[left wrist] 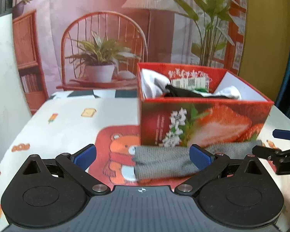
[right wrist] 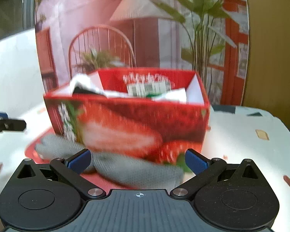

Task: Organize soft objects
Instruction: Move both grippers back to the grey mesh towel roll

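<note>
Already, the red box (left wrist: 203, 119) holds white and black socks (left wrist: 183, 92); what remains is the grey sock pair (left wrist: 164, 160) lying on the worktop (left wrist: 67, 123) just before it. Left gripper (left wrist: 143, 155) and right gripper (right wrist: 138, 160) both hover empty, jaws spread.

The grey socks (right wrist: 125, 166) smear with blur at the right wrist view's lower centre; the red box (right wrist: 129, 123) blurs too, its print unreadable; the other gripper (left wrist: 276, 147) is cut off at the left view's right edge.
</note>
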The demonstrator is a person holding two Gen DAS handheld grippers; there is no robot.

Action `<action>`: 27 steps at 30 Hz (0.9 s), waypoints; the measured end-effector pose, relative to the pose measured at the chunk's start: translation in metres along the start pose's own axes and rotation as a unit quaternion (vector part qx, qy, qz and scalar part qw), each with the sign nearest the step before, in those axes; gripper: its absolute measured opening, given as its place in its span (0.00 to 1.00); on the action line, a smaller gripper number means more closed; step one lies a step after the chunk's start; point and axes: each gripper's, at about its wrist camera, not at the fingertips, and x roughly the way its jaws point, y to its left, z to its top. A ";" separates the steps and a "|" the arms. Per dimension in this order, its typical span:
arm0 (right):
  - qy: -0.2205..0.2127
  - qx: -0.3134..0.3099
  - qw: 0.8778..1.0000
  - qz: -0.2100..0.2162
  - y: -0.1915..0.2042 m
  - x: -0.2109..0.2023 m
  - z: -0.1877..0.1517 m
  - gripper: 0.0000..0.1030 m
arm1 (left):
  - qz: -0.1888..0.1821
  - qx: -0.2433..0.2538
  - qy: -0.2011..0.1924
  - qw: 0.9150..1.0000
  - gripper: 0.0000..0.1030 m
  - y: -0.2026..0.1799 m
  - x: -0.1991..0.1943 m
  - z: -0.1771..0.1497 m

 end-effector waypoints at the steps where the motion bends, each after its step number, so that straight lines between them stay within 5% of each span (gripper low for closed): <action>1: 0.007 -0.002 1.000 -0.002 0.001 0.002 -0.004 1.00 | -0.002 -0.002 0.004 1.000 1.00 0.000 0.001 -0.002; 7: 0.048 0.018 0.999 -0.012 -0.003 0.017 -0.019 1.00 | -0.010 -0.005 0.030 0.999 1.00 0.000 0.015 -0.013; 27: 0.069 0.051 0.994 -0.074 -0.016 0.072 -0.018 1.00 | -0.014 0.012 0.079 0.997 1.00 0.002 0.093 -0.011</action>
